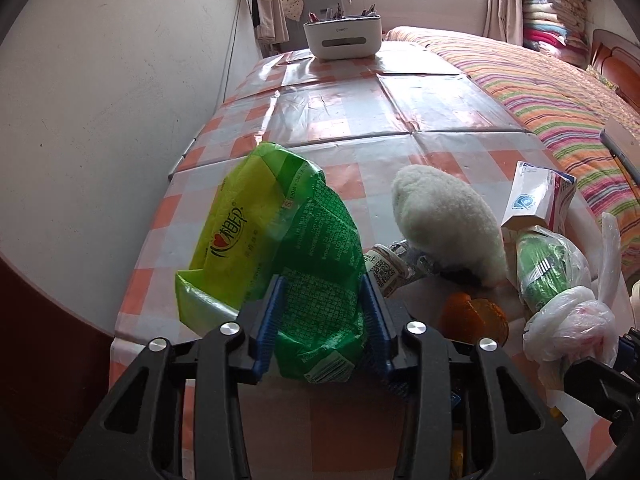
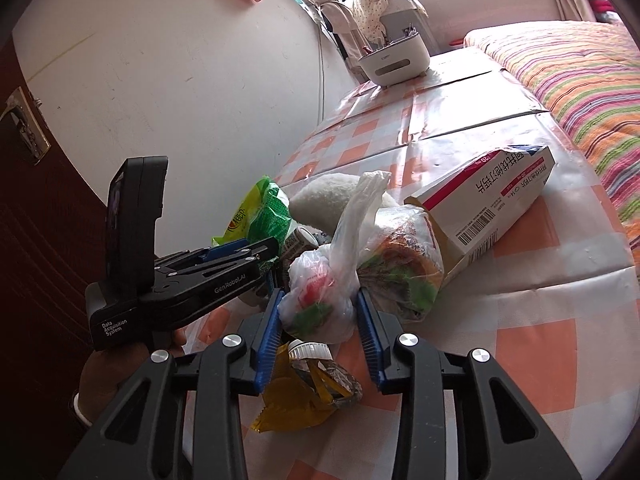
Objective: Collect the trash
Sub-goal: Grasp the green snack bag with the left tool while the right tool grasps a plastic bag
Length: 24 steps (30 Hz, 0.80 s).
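Note:
A pile of trash lies on the orange-checked table (image 1: 360, 104). My left gripper (image 1: 322, 284) is shut on a crumpled green and yellow wrapper (image 1: 316, 240), with both blue pads pressing its sides. From the right wrist view that gripper (image 2: 260, 256) sits to the left, with the wrapper (image 2: 260, 212) sticking up from it. My right gripper (image 2: 320, 296) is shut on a knotted clear plastic bag (image 2: 316, 280) holding red and green scraps. That bag (image 1: 568, 328) shows at the right in the left wrist view. A yellow pouch with a white cap (image 2: 296, 392) lies under the right gripper.
A white fluffy object (image 1: 444, 220), a small can with a QR code (image 1: 384, 268), an orange piece (image 1: 472, 316) and a pink-and-white medicine box (image 2: 492, 204) lie in the pile. A white organiser (image 1: 342, 36) stands at the far end. A striped bed (image 1: 560, 88) borders the right, a wall the left.

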Motion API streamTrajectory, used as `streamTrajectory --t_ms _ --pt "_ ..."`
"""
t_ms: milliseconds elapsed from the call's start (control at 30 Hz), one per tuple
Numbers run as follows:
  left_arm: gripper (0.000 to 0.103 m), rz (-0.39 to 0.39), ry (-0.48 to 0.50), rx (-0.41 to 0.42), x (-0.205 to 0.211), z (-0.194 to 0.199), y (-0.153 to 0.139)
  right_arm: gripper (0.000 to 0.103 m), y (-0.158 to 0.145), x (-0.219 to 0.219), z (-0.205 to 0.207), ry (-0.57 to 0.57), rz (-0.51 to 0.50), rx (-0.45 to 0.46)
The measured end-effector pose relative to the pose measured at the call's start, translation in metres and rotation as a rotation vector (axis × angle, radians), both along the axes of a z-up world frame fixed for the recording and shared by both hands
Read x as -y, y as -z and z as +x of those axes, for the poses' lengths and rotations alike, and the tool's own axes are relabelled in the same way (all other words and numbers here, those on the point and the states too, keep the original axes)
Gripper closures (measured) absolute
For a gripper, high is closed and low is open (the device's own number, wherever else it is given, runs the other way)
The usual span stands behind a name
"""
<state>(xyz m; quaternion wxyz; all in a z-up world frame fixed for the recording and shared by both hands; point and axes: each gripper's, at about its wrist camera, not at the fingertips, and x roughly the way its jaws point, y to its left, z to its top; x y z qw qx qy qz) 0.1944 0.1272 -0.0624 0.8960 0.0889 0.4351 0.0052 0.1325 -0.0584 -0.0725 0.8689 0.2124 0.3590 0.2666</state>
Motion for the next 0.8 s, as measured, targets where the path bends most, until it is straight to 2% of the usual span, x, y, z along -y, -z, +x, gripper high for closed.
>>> streamTrajectory --t_ms 33,100,200,667,800 --pt "0.080 0.001 -0.003 0.007 0.000 0.000 0.001 0.068 0.000 0.001 -0.001 0.002 0.002 0.002" --pt "0.092 -0.005 0.008 0.008 0.000 -0.001 0.001 0.068 -0.001 0.003 -0.003 0.009 0.009 0.005" --pt "0.099 -0.040 -0.005 0.023 -0.005 -0.003 -0.002 0.068 -0.002 0.006 -0.005 0.019 0.012 0.010" --pt "0.102 -0.181 -0.061 0.177 -0.024 -0.026 -0.037 0.069 -0.022 0.022 -0.023 0.066 -0.021 0.131" --pt "0.102 -0.171 -0.063 0.211 -0.021 -0.033 -0.043 0.072 -0.027 0.024 -0.027 0.069 -0.037 0.163"
